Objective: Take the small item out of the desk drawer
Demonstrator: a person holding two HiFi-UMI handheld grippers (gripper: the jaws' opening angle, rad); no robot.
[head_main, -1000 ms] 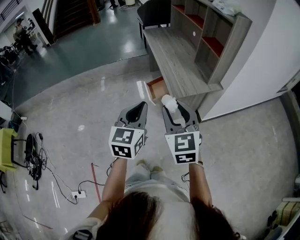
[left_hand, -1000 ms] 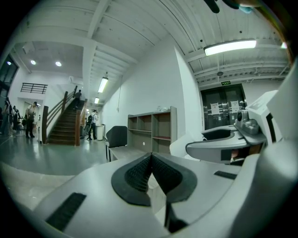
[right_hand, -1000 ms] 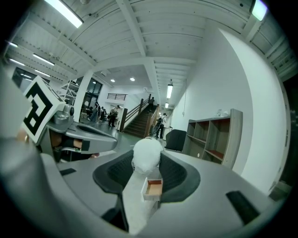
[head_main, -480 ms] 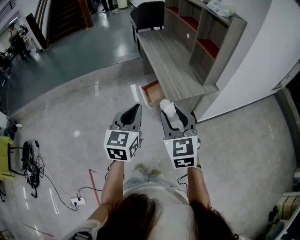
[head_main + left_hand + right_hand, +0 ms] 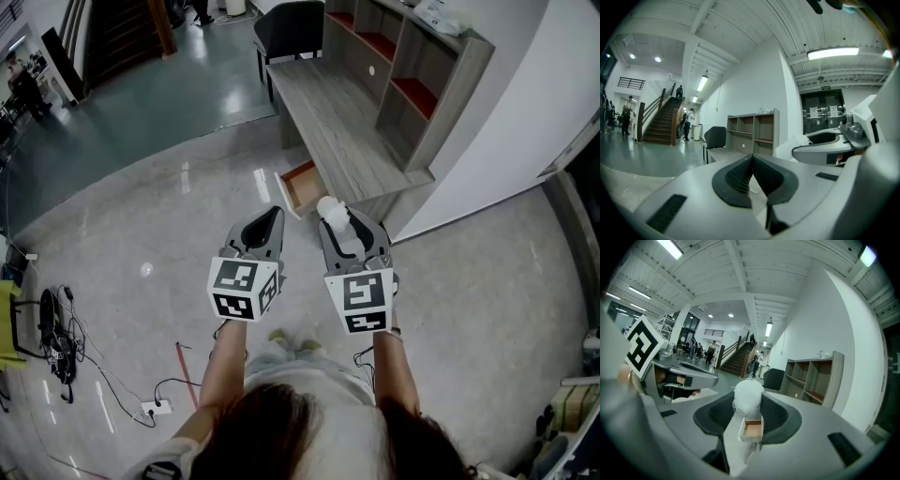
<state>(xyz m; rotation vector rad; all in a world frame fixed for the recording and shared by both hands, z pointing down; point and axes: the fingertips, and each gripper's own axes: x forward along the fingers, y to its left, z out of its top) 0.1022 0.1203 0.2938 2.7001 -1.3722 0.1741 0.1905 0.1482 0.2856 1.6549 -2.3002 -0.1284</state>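
While the left gripper hovers above the floor with jaws clenched on nothing, the drawer stands open just ahead; the right gripper grasps the white item, clear of the drawer, near the desk.

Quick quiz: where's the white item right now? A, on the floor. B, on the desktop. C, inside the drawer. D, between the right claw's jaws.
D: the right gripper view shows the white item clamped in the right claw, held out in front of the person, well short of the open drawer.
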